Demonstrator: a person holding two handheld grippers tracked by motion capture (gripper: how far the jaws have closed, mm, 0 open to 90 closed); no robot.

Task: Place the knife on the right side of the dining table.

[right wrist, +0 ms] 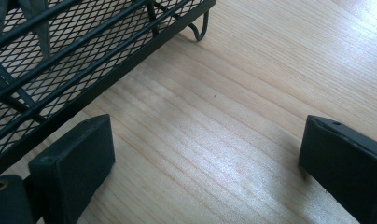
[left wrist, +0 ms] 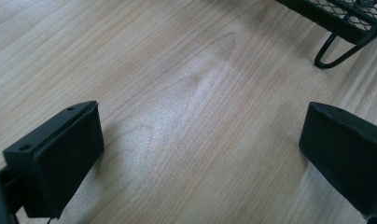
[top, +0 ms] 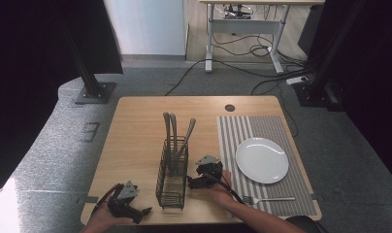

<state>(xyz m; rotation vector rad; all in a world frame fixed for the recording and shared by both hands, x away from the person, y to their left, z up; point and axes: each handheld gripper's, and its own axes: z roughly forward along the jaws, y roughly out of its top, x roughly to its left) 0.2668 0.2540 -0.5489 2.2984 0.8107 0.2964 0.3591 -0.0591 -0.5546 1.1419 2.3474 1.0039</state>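
Observation:
A black wire-mesh cutlery basket [top: 172, 172] stands on the wooden table [top: 136, 126], holding three utensils [top: 177, 133] with their handles up. My left gripper [top: 144, 212] rests near the table's front edge, left of the basket, open over bare wood [left wrist: 200, 140]. One foot of the basket [left wrist: 336, 46] lies ahead of its jaws. My right gripper [top: 190, 182] sits just right of the basket, open, nothing between its jaws [right wrist: 205, 154]. The basket's mesh wall [right wrist: 84, 60] runs close beside its left jaw. A fork [top: 269, 199] lies on the striped placemat [top: 257, 126].
A white plate [top: 262, 159] sits on the placemat at the right. A round cable hole [top: 230, 108] marks the table's far edge. Beyond the table are black stands [top: 89, 87], floor cables and another desk [top: 242, 29].

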